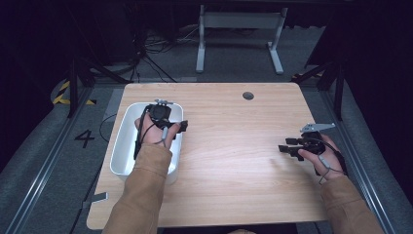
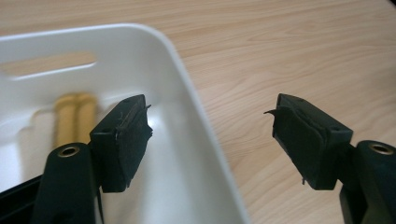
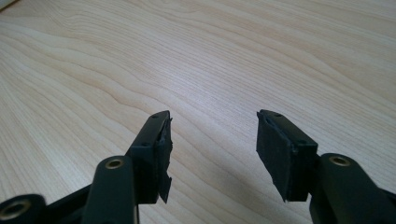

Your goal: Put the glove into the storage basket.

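We count one white plastic tub (image 1: 122,146) with rounded corners on one light wooden table (image 1: 234,146). Inside the tub we see one yellow roll-shaped thing (image 2: 74,116). We count two black two-jaw grippers: the left gripper (image 1: 182,126) and the right gripper (image 1: 285,147).

My table (image 1: 234,146) was pale wood-grain, smooth with a soft sheen. The white bin (image 2: 196,116) looked like glossy moulded plastic. My left gripper (image 2: 210,135) had matt black jaws with rough, frayed pads (image 2: 130,140) and brass-coloured metal rivets (image 2: 69,150).
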`<state>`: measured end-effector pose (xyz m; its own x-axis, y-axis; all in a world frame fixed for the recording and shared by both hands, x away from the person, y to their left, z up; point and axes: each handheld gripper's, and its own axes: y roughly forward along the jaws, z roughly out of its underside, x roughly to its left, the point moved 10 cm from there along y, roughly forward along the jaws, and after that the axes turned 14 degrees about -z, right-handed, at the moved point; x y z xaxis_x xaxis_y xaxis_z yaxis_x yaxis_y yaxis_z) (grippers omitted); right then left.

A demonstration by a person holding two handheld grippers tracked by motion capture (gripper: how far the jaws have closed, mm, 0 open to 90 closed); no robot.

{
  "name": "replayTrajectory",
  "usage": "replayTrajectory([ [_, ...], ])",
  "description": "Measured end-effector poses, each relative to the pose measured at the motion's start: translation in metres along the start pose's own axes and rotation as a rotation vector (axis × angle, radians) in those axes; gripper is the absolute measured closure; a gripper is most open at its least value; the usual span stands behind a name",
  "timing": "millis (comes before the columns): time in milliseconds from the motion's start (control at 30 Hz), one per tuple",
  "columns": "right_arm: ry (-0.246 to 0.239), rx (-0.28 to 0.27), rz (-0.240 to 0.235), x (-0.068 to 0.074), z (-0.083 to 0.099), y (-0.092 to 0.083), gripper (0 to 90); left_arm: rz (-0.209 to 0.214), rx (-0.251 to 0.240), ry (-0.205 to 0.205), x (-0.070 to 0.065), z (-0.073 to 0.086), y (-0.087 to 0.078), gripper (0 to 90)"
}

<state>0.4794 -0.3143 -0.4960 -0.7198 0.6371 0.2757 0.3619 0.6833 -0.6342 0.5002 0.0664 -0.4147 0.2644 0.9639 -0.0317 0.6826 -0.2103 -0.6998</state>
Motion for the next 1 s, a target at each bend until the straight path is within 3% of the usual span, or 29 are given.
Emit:
replayTrajectory([
  [67,-0.001,-0.001,0.002,0.000,0.000,-0.001,46.0,0.021,-0.012,0.015,-0.007,0.000,-0.001,27.5],
  [133,0.001,-0.001,0.006,-0.001,0.002,-0.002,46.0,0.088,-0.036,0.051,-0.026,0.003,-0.003,27.5],
  [167,0.001,-0.001,0.006,-0.001,0.002,-0.002,46.0,0.088,-0.036,0.051,-0.026,0.003,-0.003,27.5],
  [300,-0.005,0.004,0.006,0.000,0.005,-0.002,45.9,0.171,-0.035,0.094,-0.050,0.013,-0.006,30.3],
  [367,-0.006,0.007,0.006,0.000,0.006,-0.002,46.0,0.200,-0.047,0.134,-0.059,0.017,-0.007,30.3],
  [533,-0.013,0.001,0.001,0.003,0.005,-0.001,46.0,0.267,-0.092,0.184,-0.076,0.026,-0.012,31.3],
  [567,-0.019,0.004,-0.002,0.003,0.005,-0.001,46.0,0.294,-0.092,0.199,-0.082,0.031,-0.012,31.3],
  [733,-0.022,0.009,-0.005,0.004,0.007,0.000,46.0,0.329,-0.091,0.237,-0.093,0.042,-0.006,31.6],
  [833,-0.023,0.012,-0.005,0.004,0.008,0.002,46.0,0.391,-0.093,0.277,-0.108,0.052,-0.006,32.4],
  [900,-0.022,0.013,-0.004,0.004,0.008,0.002,46.0,0.400,-0.099,0.281,-0.112,0.054,-0.006,32.4],
  [1000,-0.027,0.018,-0.005,0.004,0.009,0.003,46.0,0.443,-0.092,0.344,-0.124,0.067,-0.003,32.2],
])
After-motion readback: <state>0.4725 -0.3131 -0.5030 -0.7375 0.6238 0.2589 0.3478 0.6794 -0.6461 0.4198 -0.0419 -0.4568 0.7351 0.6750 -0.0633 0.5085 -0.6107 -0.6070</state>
